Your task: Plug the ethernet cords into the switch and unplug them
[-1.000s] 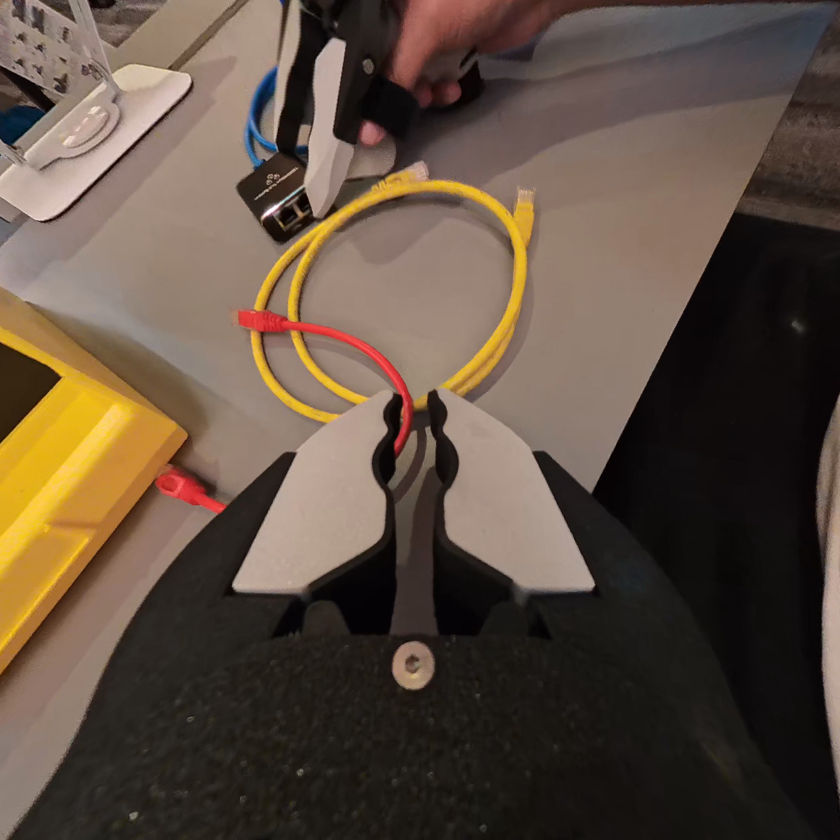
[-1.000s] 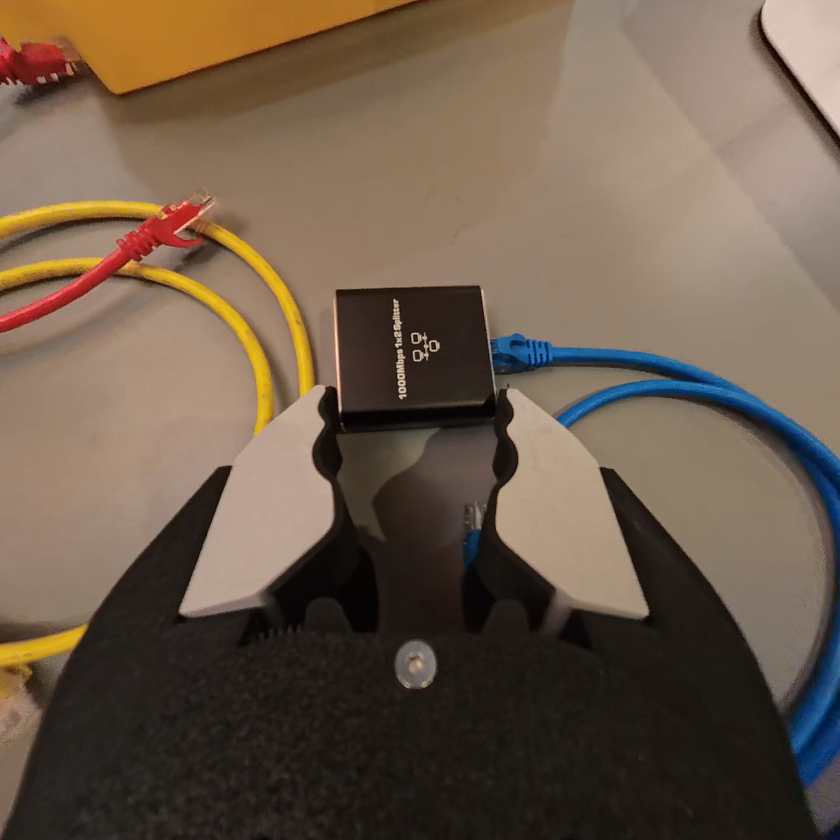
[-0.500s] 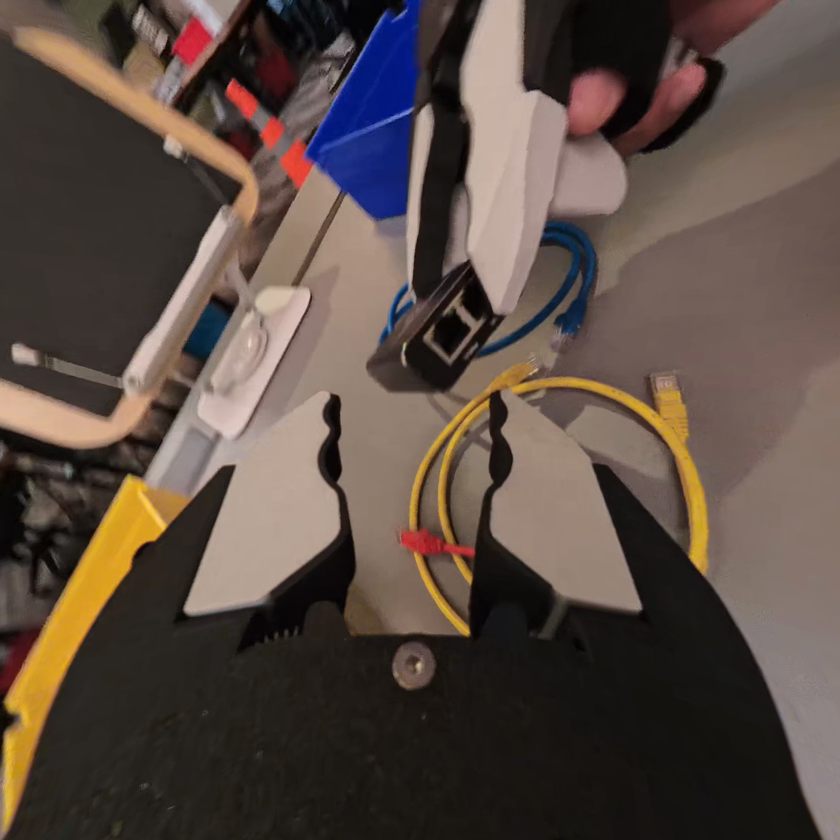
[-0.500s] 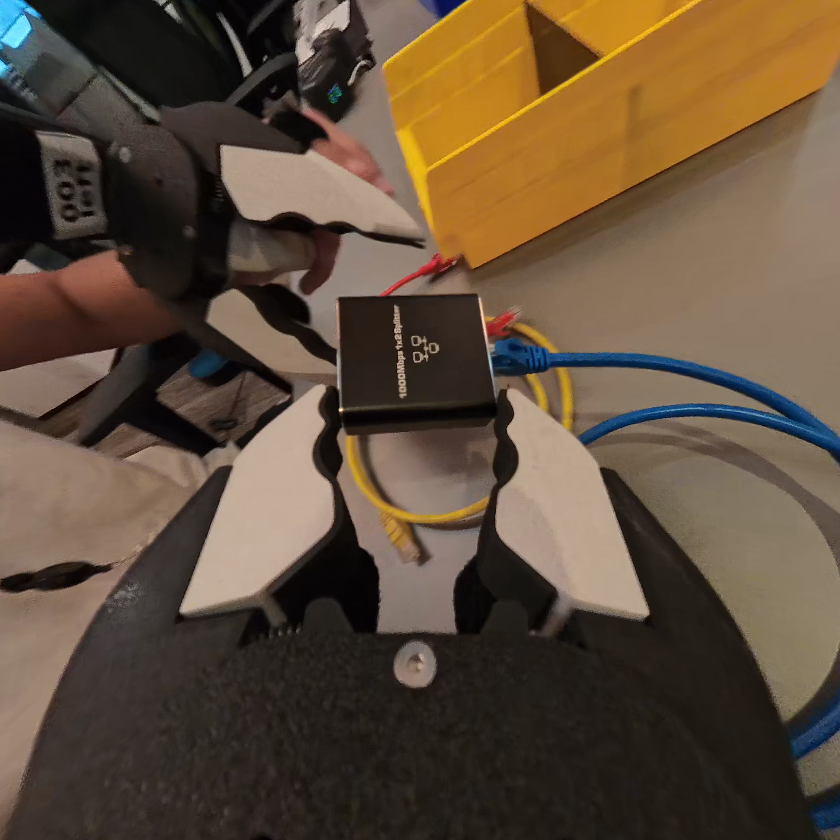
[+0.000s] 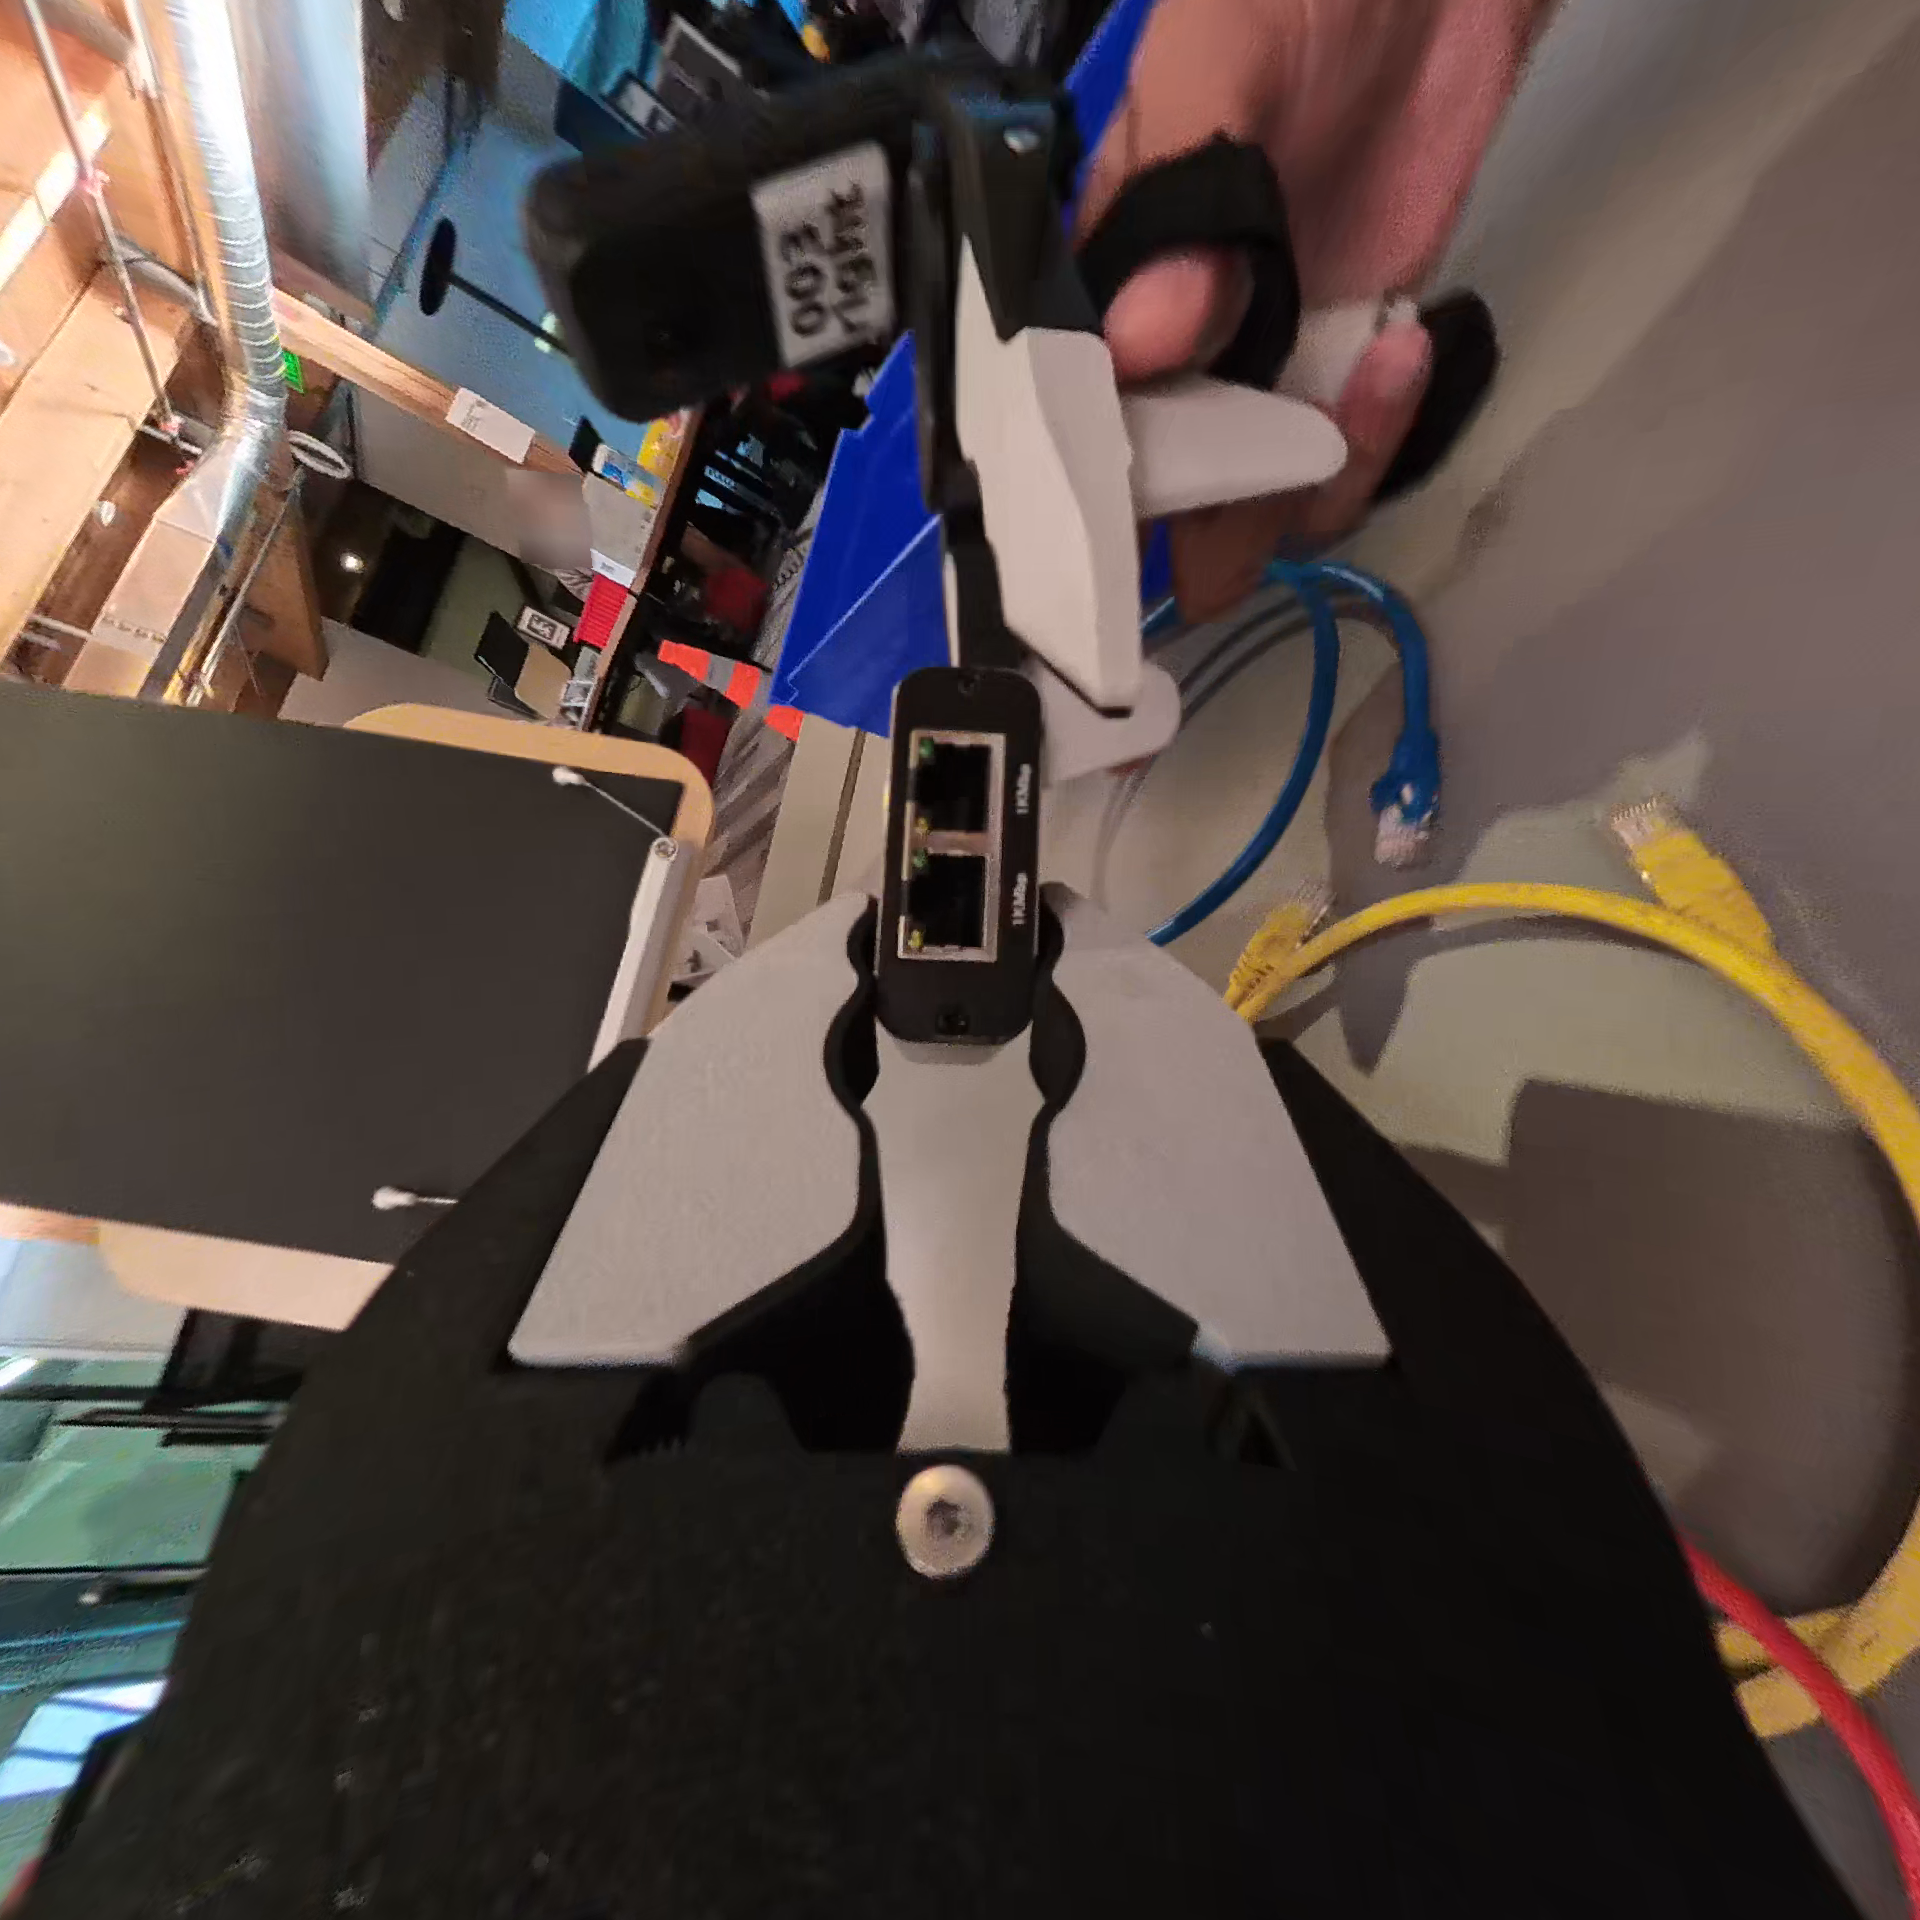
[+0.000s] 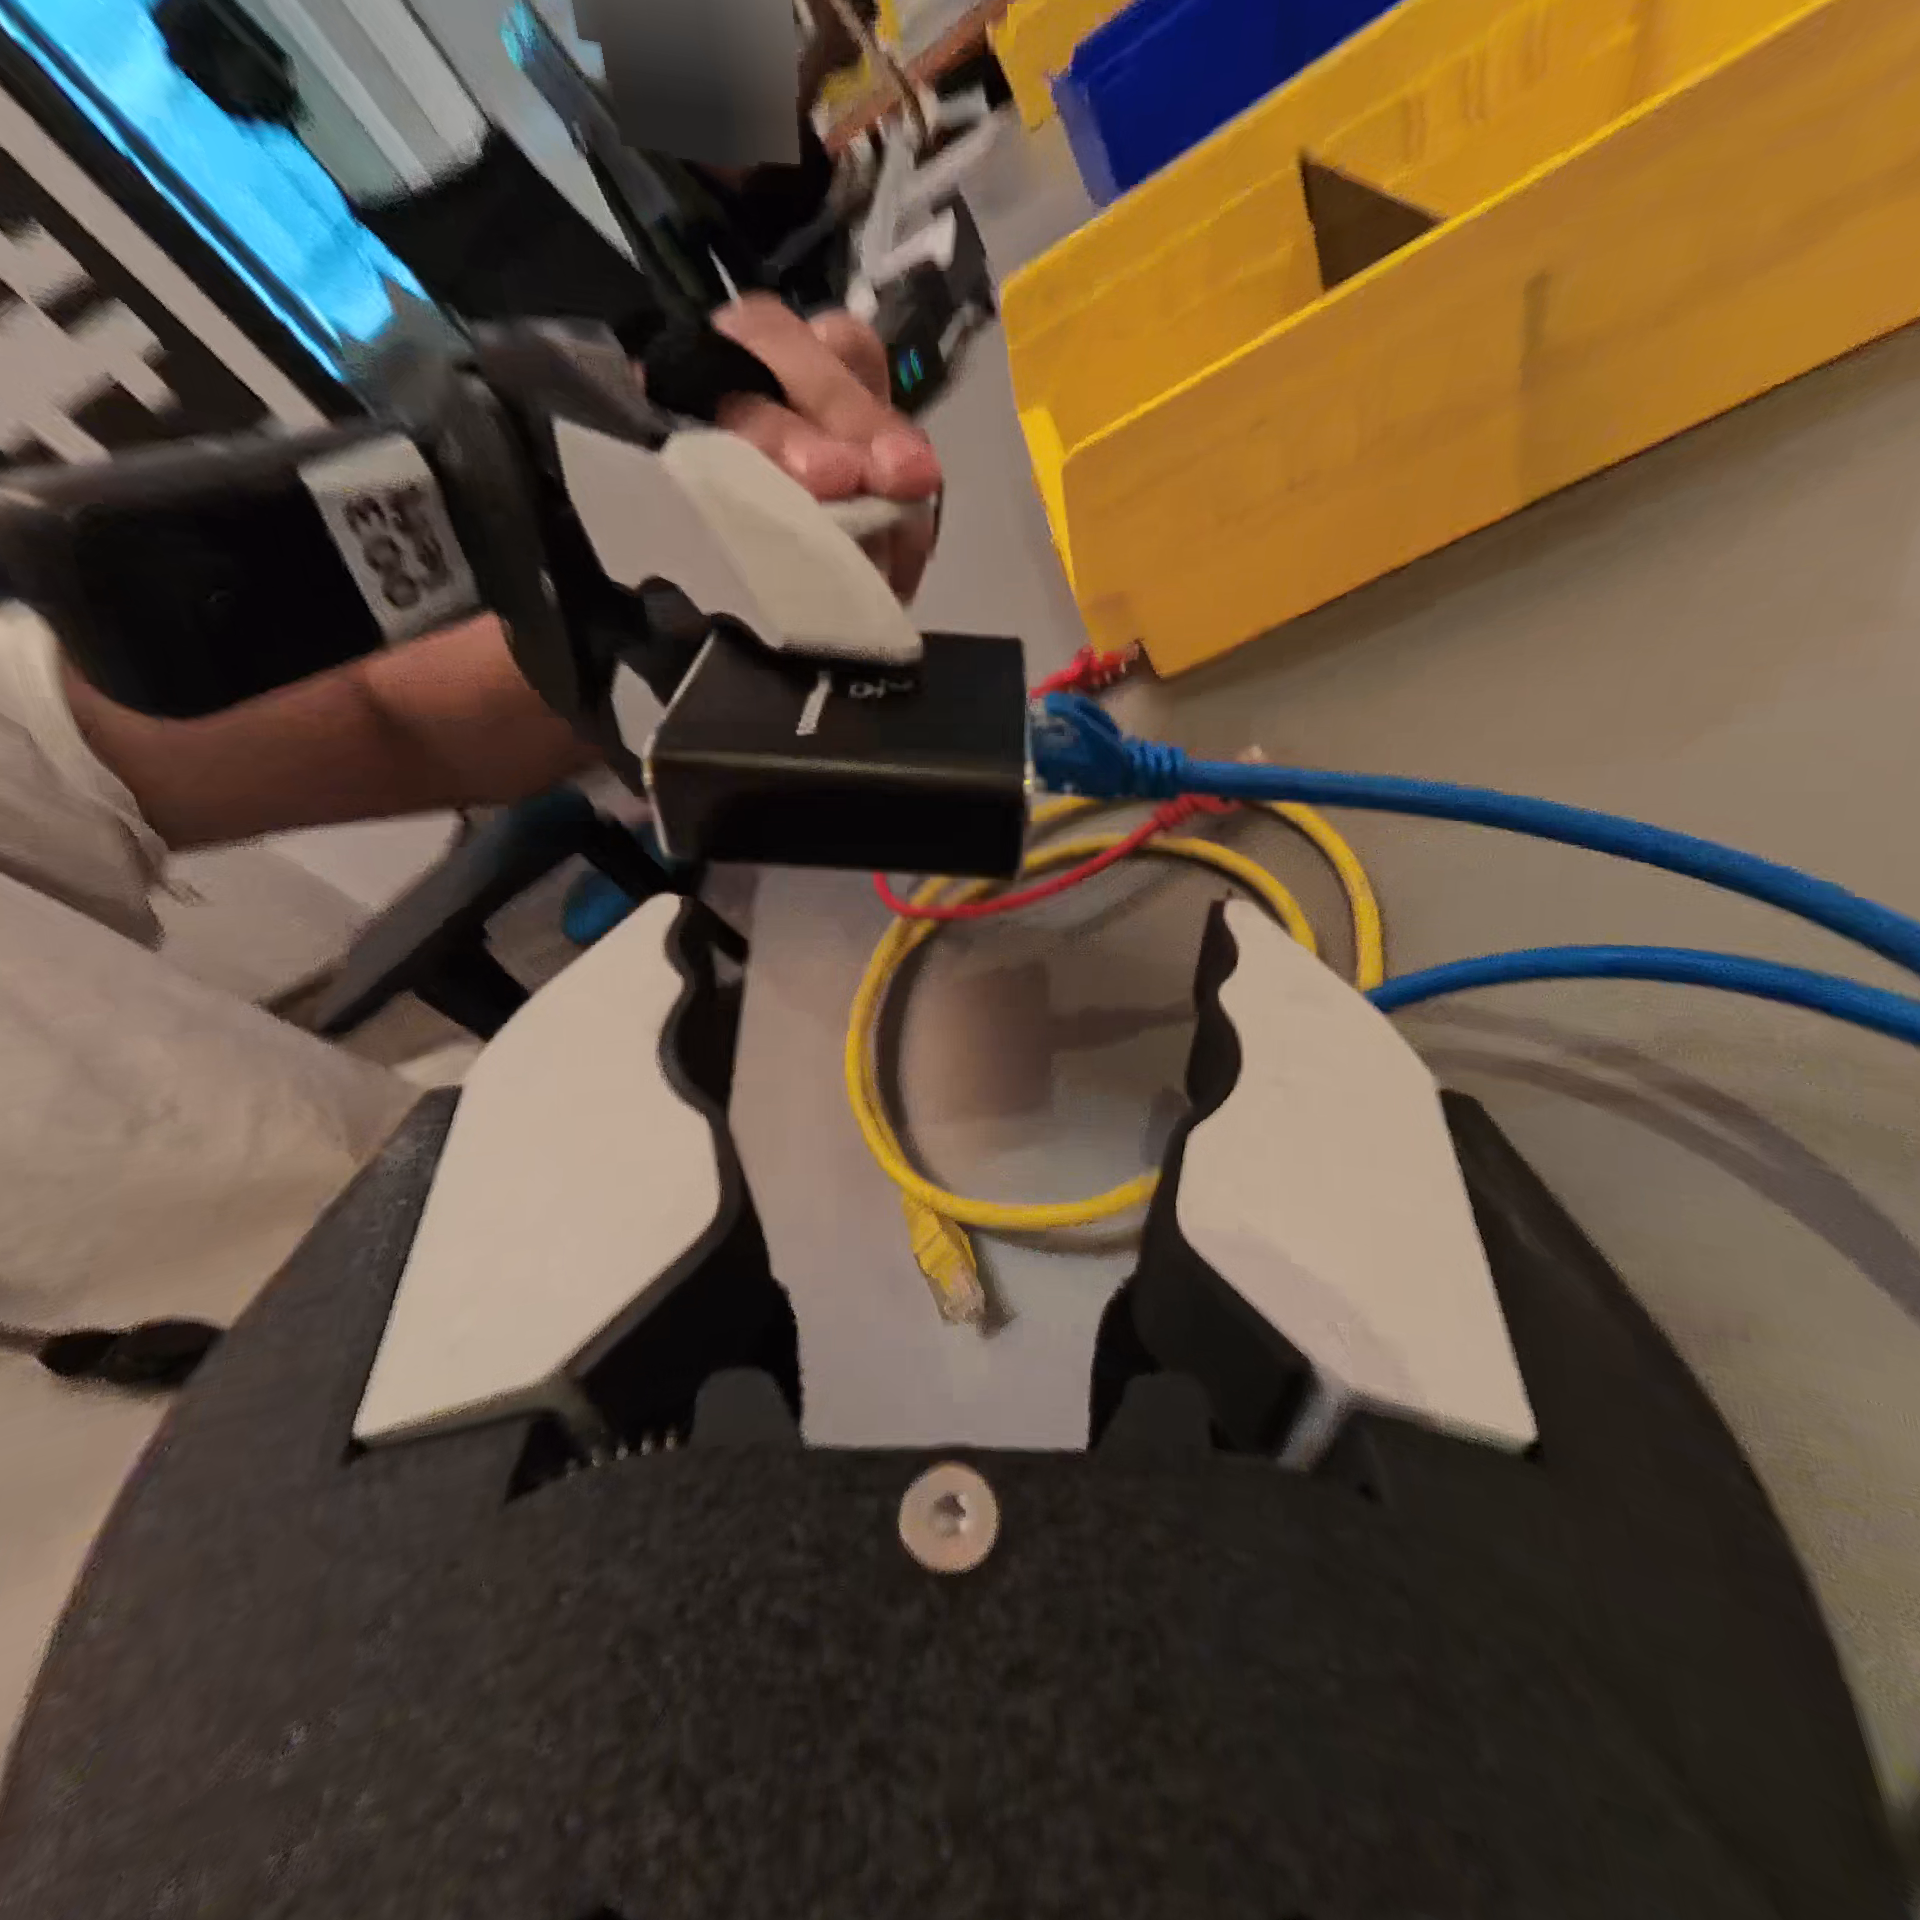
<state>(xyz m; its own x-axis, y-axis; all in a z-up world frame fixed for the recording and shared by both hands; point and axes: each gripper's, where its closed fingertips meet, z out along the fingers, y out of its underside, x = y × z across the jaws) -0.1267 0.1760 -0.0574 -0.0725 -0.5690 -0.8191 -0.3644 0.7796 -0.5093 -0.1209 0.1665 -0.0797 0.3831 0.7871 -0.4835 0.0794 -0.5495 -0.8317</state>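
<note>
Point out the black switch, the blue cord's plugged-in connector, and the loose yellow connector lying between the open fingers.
black switch (image 6: pixel 831 800), right wrist view: its near side face.
blue cord's plugged-in connector (image 6: pixel 1075 743), right wrist view: plug body at the switch.
loose yellow connector (image 6: pixel 943 1257), right wrist view: yellow boot.

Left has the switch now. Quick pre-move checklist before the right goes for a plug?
1. Left gripper shut on the switch: ok, a finger presses each side.
2. Depth of hold: not ok, only the fingertips clamp one end of the switch.
3. Right gripper free: ok, jaws wide apart, nothing between them.
4. Two front ports empty: ok, both open toward the left camera.
5. Blue cord in the back port: ok, the plug is in; whether it is latched, cannot tell.
6. Yellow plug free to pick: ok, it lies loose on the table between the right gripper's fingers in the right wrist view.
</note>
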